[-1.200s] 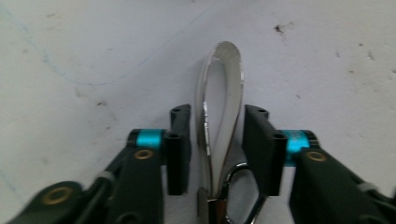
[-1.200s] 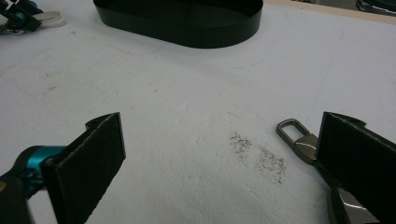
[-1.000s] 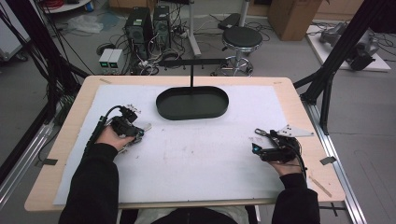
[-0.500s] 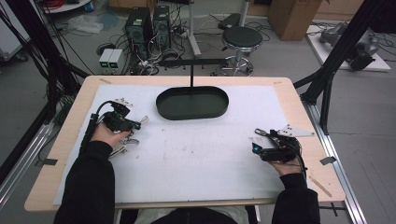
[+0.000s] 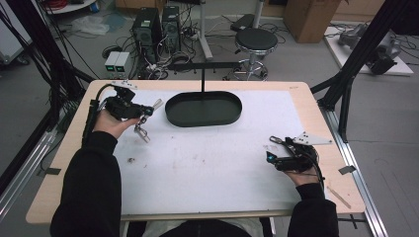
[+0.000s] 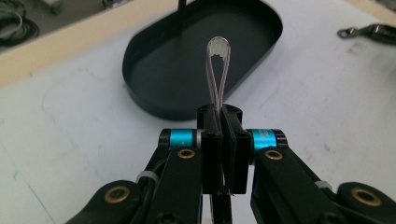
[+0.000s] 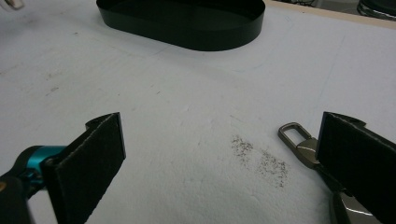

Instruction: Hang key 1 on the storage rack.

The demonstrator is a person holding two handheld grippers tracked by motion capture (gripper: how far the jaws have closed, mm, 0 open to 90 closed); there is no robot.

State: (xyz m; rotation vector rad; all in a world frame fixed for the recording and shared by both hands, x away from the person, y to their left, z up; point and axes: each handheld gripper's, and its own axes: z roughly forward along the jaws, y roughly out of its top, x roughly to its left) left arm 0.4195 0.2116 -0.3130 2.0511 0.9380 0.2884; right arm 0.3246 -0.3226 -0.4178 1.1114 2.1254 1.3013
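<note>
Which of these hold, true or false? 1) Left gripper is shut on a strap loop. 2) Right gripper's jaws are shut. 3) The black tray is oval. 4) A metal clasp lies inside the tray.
1) True: the left gripper pinches the strap loop.
2) False: the right gripper stands open.
3) True: the black tray is oval.
4) False: the metal clasp lies on the table by the right gripper.
</note>
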